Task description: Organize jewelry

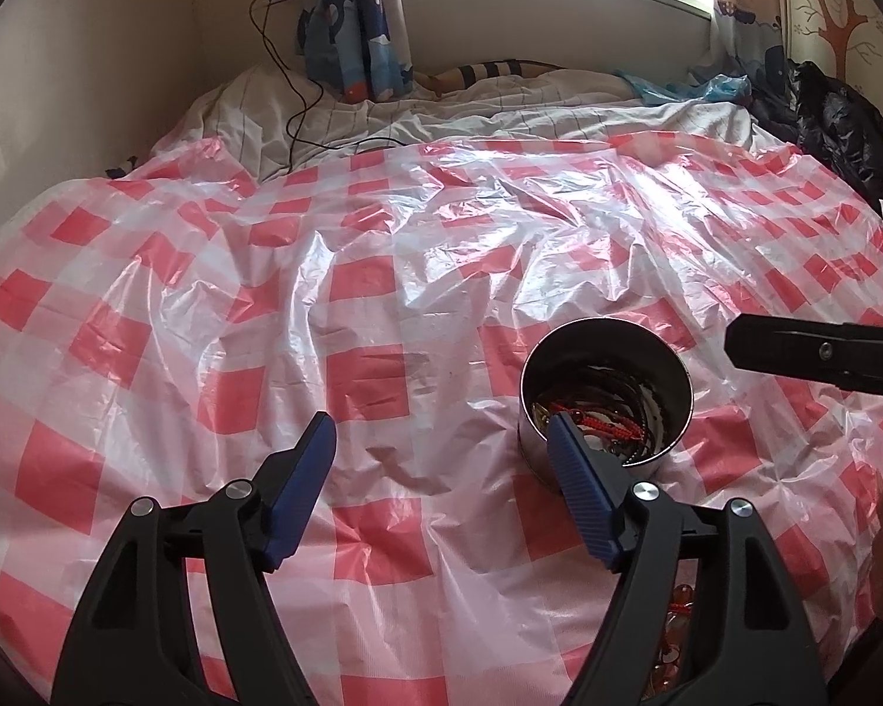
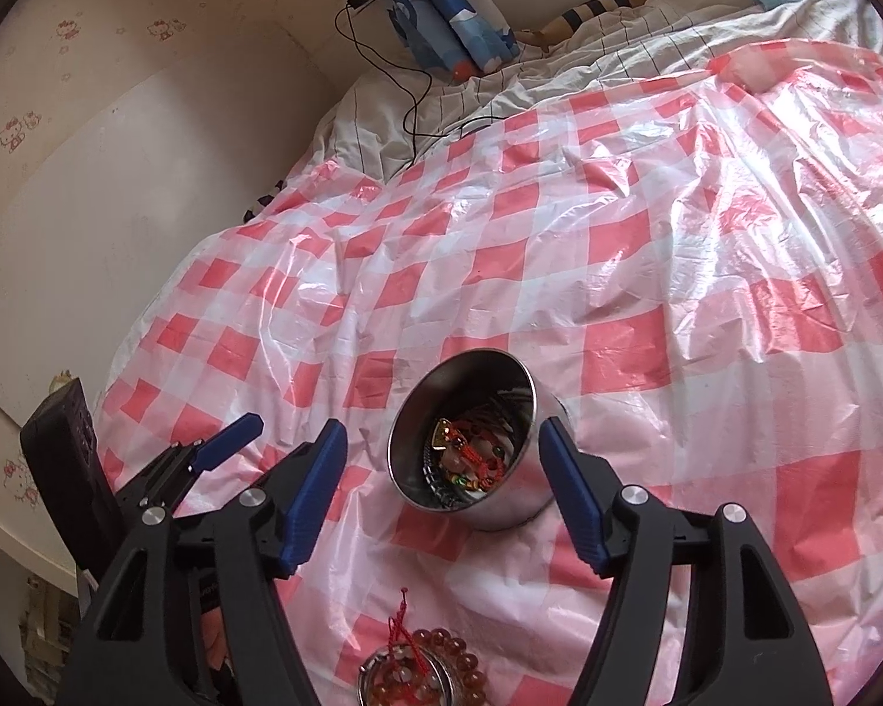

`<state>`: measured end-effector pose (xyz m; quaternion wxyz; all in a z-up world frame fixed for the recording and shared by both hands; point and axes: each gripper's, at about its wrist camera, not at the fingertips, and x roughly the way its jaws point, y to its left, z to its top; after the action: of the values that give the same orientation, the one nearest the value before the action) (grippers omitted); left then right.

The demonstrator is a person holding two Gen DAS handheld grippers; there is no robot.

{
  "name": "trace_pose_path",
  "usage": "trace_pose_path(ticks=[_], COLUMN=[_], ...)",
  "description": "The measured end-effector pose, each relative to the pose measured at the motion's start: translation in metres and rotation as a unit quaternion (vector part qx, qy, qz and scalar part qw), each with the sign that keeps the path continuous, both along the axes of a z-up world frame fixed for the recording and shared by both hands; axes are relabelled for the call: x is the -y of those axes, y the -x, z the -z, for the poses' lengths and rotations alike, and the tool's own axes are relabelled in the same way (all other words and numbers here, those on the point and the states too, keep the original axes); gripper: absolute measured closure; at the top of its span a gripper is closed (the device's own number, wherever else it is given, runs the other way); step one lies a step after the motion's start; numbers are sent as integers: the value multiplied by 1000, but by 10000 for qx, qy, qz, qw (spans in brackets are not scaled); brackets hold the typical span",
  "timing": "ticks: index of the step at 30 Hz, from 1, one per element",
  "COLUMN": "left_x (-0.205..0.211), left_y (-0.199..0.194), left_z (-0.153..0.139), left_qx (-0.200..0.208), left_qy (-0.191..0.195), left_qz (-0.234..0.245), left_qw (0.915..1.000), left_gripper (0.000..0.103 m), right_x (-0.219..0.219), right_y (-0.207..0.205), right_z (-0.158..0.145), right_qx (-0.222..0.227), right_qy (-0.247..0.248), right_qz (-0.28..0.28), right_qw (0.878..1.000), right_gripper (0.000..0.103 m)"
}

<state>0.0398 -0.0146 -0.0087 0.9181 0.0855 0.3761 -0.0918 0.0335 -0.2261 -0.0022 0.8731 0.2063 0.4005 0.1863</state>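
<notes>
Blue ribbed pads are lining the fingers (image 1: pixel 583 500) of the left gripper (image 1: pixel 441 459), which are standing spread apart with nothing between them, hovering over the red-and-white checked plastic sheet (image 1: pixel 335 317) that is covering the bed. The right gripper (image 2: pixel 441 470) is likewise standing released, its fingers (image 2: pixel 318 488) apart on either side of the steel cup (image 2: pixel 465 459) without touching it. The cup is sitting upright on the sheet, towards the near edge of the bed, and is holding a tangle of jewelry (image 2: pixel 471 459): red cord, beads and dark chains. Nearer still, at the bed's near edge, an amber bead bracelet (image 2: pixel 441 670) with a red tassel is lying on the sheet beside a metal ring. White striped bedding (image 1: pixel 382 117) is bunching along the far edge under the window.
</notes>
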Motion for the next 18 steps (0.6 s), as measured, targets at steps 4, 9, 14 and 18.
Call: trace_pose_path(ticks=[4, 9, 14, 18], left_x=[3, -2, 4, 10], left_y=[2, -2, 3, 6], left_z=[2, 20, 34, 44], left_qx=[-175, -1315, -1793, -2074], left_qy=[113, 1283, 1614, 1681], left_qz=[198, 732, 936, 1025], left_qw=[9996, 9802, 9659, 9582], left_gripper=[29, 28, 28, 28], right_x=[3, 3, -4, -16], right_y=[15, 31, 47, 62], right_z=[-10, -10, 8, 23], right_qx=[42, -35, -347, -507], right_qy=[198, 543, 994, 1348], right_qz=[-109, -385, -786, -1138], right_qw=[9997, 9978, 9913, 9830], right_gripper=[36, 30, 30, 30])
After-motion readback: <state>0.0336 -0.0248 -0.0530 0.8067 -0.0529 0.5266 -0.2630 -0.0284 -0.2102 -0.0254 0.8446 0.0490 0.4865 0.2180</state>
